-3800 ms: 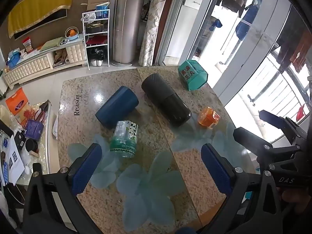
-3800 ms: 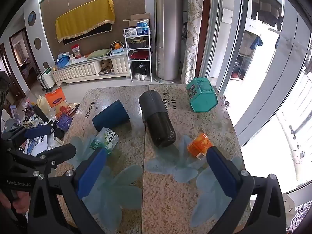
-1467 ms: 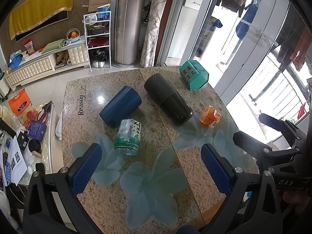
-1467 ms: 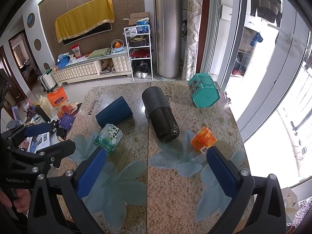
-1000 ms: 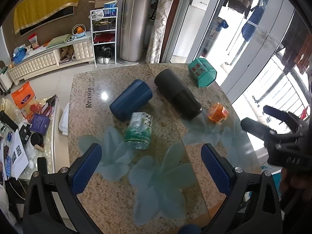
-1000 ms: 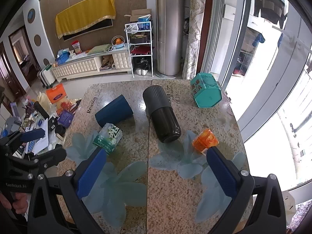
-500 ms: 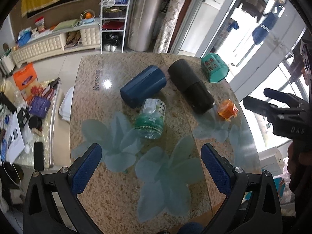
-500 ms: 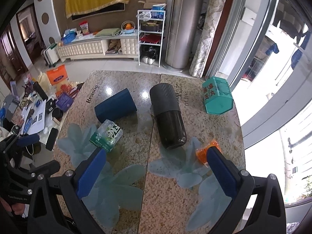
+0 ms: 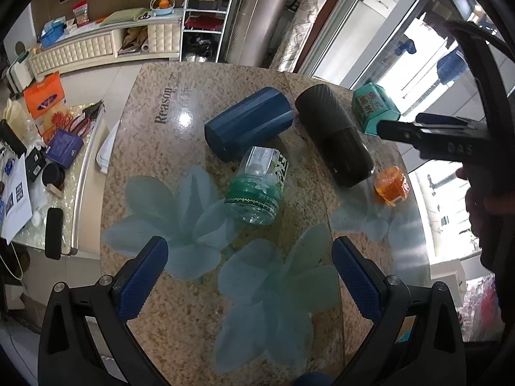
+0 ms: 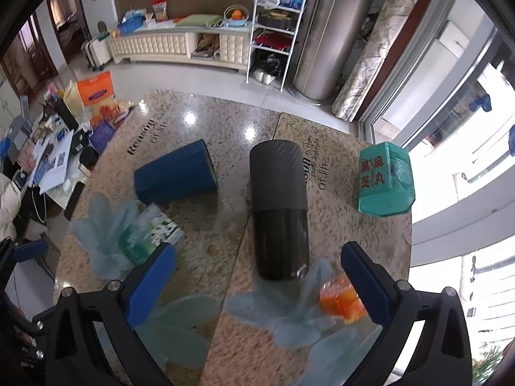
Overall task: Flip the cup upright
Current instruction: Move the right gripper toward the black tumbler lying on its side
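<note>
A black cup (image 9: 334, 141) (image 10: 278, 207) lies on its side in the middle of the granite table (image 9: 264, 337) (image 10: 257, 347). A dark blue cup (image 9: 249, 127) (image 10: 175, 177) lies on its side to its left. My left gripper (image 9: 248, 278) is open and empty, above the table's near part, short of a lying green-and-clear jar (image 9: 257, 186). My right gripper (image 10: 257, 278) is open and empty, hovering just short of the black cup's near end. The right gripper's body (image 9: 441, 140) shows at the right of the left wrist view.
A teal box (image 9: 373, 107) (image 10: 386, 178) stands at the far right of the table. A small orange jar (image 9: 391, 186) (image 10: 341, 297) lies near the right edge. The green jar (image 10: 146, 234) sits left of my right gripper. A cluttered low table (image 9: 29, 160) stands to the left.
Both grippers have moved forward and lower over the table. The right gripper has closed in on the black cup. The cups and jars have not moved.
</note>
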